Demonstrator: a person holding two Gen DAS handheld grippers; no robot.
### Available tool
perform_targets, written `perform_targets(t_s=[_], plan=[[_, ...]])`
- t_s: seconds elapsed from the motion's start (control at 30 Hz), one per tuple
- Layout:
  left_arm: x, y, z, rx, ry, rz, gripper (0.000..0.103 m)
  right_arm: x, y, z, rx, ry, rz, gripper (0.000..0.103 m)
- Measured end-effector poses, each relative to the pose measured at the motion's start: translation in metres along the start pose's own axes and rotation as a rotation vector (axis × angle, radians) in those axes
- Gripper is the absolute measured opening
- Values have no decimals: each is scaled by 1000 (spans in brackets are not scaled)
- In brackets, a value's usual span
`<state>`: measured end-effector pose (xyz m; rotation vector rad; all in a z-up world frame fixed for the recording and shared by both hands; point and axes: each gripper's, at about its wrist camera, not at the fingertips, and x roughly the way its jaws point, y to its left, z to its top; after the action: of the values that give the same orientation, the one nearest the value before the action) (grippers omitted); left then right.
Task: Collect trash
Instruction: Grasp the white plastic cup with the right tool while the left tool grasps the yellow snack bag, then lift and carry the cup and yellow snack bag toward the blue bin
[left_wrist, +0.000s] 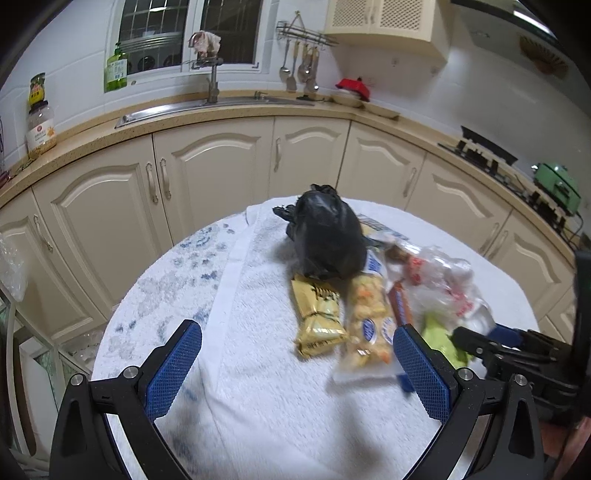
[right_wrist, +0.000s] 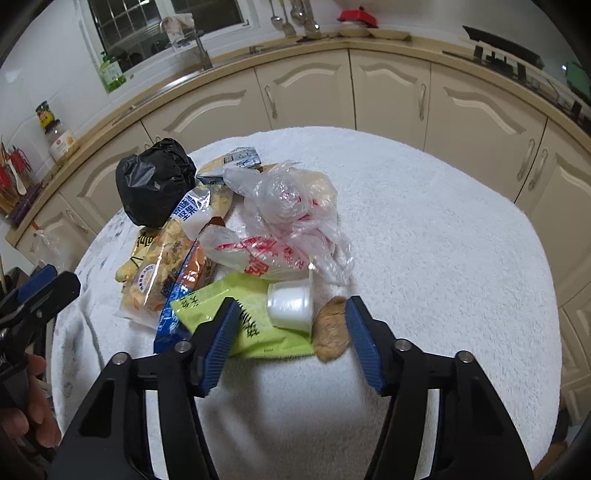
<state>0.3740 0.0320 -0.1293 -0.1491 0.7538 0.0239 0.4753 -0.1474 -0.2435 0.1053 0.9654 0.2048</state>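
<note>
The trash pile (right_wrist: 236, 236) lies on the towelled counter (right_wrist: 424, 240). The right claw (right_wrist: 290, 343) straddles a white cup (right_wrist: 290, 304), pads apart from it. The left claw (left_wrist: 297, 365) gapes wide, empty.

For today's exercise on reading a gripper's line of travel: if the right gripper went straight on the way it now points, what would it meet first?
Most likely the white cup, lying on its side on the green packet, between the right gripper fingers. The brown lump sits beside it, by the right-hand finger. Depth is hard to judge.
</note>
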Motion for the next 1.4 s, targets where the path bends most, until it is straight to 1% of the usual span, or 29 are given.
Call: perform_targets(t_s=[0.07, 0.13, 0.27, 0.37, 0.4, 0.43, 0.47, 0.53, 0.57, 0.6, 0.67, 0.77, 0.87, 1.03, 1.27, 1.4], plan=[[16, -1, 5, 2, -1, 12, 102, 0, -1, 4, -7, -7, -7, 34], [33, -2, 8, 10, 14, 31, 102, 0, -1, 7, -14, -1, 18, 27], [70, -4, 12, 14, 55, 45, 100, 4, 4, 7, -44, 2, 9, 27], [98, -8, 14, 43, 99, 64, 94, 8, 8, 9, -54, 8, 11, 27], [105, -8, 13, 49, 118, 61, 89, 10, 10, 9, -62, 16, 9, 27], [113, -9, 16, 46, 135, 52, 88, 11, 12, 9, -70, 23, 6, 27], [120, -10, 18, 42, 149, 36, 83, 11, 12, 8, -75, 23, 6, 27], [127, -12, 23, 60, 148, 31, 77, 13, 13, 8, -76, 19, 6, 27], [130, -15, 25, 74, 145, 17, 66, 13, 12, 8, -71, 16, 7, 27], [131, -18, 25, 86, 142, 5, 51, 12, 11, 8, -67, 16, 10, 27], [133, -22, 28, 105, 141, -8, 32, 10, 10, 8, -66, 15, 12, 27], [137, -14, 29, 71, 145, -40, 31, 0, 7, 6, -48, 4, 34, 24], [133, -6, 26, 43, 145, -56, 30, -10, 6, 0, -39, -3, 56, 24], [120, -1, 19, 24, 139, -70, 30, -27, 1, -12, -9, -12, 88, 24], [94, -7, 11, 43, 100, -78, 29, -48, -10, -32, 37, -28, 108, 24], [79, -18, 2, 63, 79, -93, 29, -64, -21, -42, 61, -51, 107, 24]])
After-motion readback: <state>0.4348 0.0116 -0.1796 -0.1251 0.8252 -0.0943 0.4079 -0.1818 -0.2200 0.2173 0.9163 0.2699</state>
